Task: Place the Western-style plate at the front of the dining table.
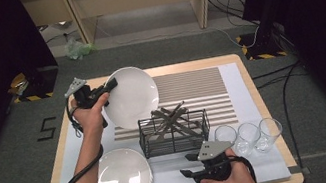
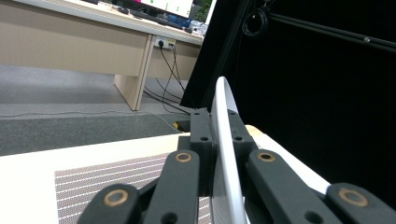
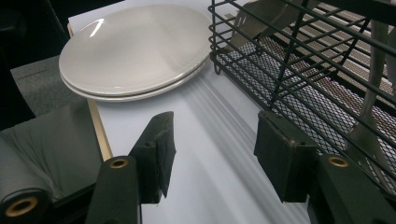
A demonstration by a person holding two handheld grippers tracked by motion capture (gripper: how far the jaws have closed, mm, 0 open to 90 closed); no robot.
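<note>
Right hand resting near, left hand holding a plate up beyond the rack

Nearest, the right gripper (image 1: 190,164) lies low over the white mat (image 1: 176,178), jaws spread with nothing between them, pointing toward the stack of plates (image 1: 122,180) (the wire rack (image 1: 174,132) is just beside one jaw). Farther off, the left forearm stretches forward, wrist cocked, and the left gripper (image 1: 111,84) is clenched on the rim of a white plate (image 1: 132,96), tilted up on edge above the striped mat (image 1: 202,94), just behind the rack.
</note>
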